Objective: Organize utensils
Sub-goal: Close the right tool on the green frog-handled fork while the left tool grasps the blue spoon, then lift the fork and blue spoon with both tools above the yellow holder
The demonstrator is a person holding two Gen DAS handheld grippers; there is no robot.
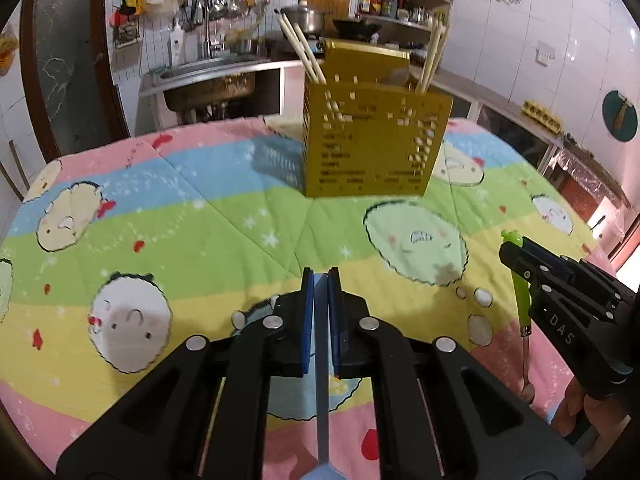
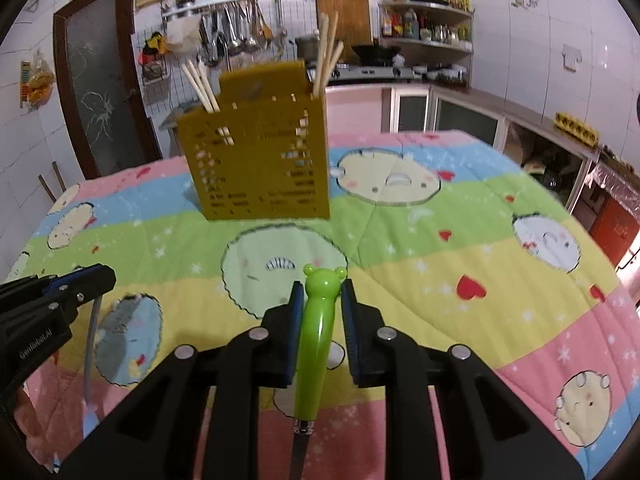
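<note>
Left gripper [image 1: 321, 280] jaws clamp blue spoon [image 1: 322, 380]; right gripper [image 2: 322, 292] jaws clamp green spoon [image 2: 316, 344]; yellow holder [image 2: 256, 160] ahead on bench [image 2: 480, 240].

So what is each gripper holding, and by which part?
Left gripper grips a blue spoon by its handle; right gripper grips a green utensil near its handle top.

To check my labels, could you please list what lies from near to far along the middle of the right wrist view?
Right gripper shut on the green frog-handled utensil → quilted tablecloth → yellow utensil holder with chopsticks → kitchen counter.
</note>
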